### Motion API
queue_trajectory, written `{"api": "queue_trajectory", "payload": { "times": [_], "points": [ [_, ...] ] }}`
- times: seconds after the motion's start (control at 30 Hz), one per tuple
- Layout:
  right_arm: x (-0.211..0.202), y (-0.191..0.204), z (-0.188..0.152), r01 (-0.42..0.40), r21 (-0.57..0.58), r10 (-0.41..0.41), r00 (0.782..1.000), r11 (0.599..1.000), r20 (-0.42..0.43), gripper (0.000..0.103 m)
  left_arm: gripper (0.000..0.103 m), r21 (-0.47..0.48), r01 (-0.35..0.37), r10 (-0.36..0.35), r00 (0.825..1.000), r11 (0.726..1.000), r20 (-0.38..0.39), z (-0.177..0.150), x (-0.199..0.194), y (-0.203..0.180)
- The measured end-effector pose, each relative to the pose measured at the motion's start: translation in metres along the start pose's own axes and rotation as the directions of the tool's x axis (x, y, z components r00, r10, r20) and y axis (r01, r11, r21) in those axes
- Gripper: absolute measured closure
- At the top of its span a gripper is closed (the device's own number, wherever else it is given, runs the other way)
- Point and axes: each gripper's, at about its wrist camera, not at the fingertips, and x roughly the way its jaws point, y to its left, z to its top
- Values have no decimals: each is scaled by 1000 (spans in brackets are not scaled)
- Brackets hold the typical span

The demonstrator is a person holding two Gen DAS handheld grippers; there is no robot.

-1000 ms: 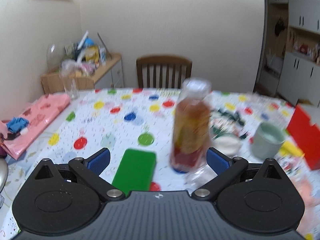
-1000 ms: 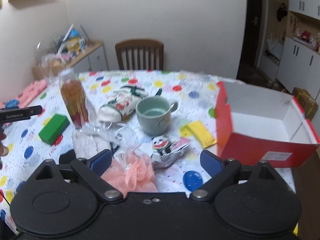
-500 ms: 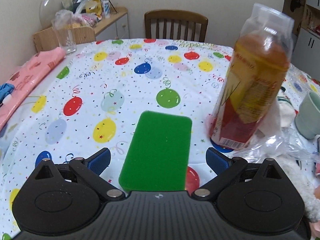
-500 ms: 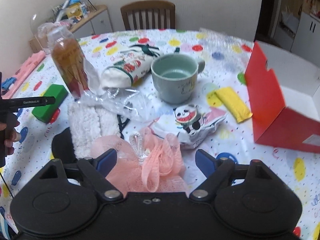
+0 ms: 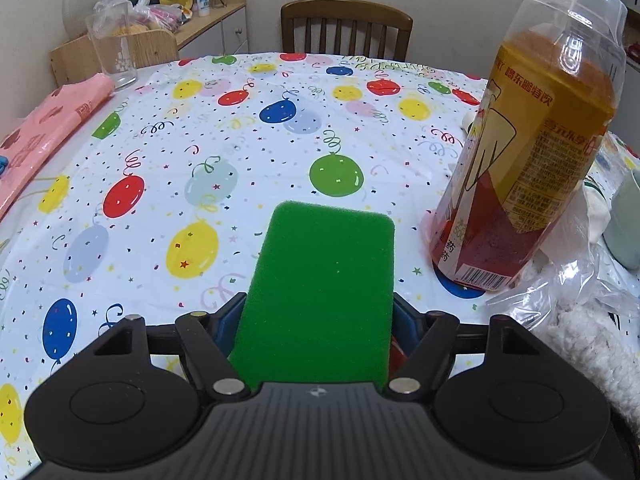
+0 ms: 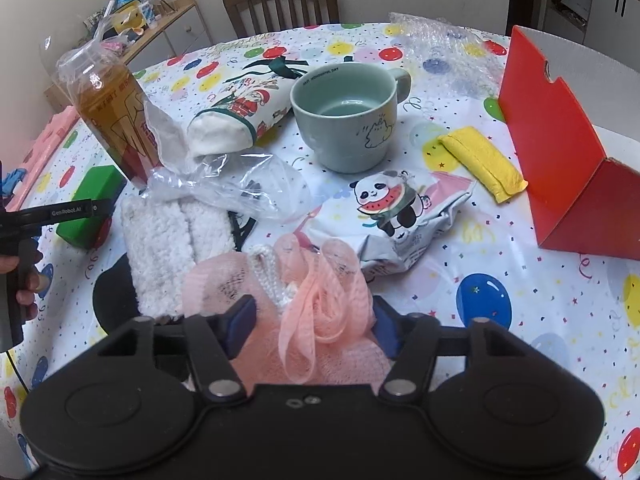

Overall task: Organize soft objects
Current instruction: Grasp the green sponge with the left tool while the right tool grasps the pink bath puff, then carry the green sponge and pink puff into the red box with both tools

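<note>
Matte black tool [image 5: 316, 324], blue pads [image 6: 240, 316], silver screws.

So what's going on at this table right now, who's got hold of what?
A person works two handheld grippers at once over a cluttered table. The left gripper has just been closing its jaws around the green sponge, which lies flat beside the drink bottle. The right gripper has just been closing on the pink mesh bath pouf. Both items are on the tablecloth; the red box stands open nearby.
</note>
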Motion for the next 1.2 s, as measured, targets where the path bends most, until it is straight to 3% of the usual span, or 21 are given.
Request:
{"api": "queue_trajectory", "payload": {
  "times": [0.23,0.37,0.87,1.2],
  "points": [
    [-7,3,-2,5,-7,-5,1000,1000,22,68,33,12,-14,13,1000,1000,26,-1,-4,-2],
    [-14,2,-3,6,-6,-5,999,1000,43,74,33,19,-17,16,999,1000,51,-3,-11,-2],
    [-80,-13,-2,20,33,-26,984,999,177,77,33,-25,55,-52,993,998,107,-4,-85,-3],
    [-136,-45,12,38,70,-56,961,997,270,78,33,61,141,-148,980,988,130,3,-145,-44]
  ]
}}
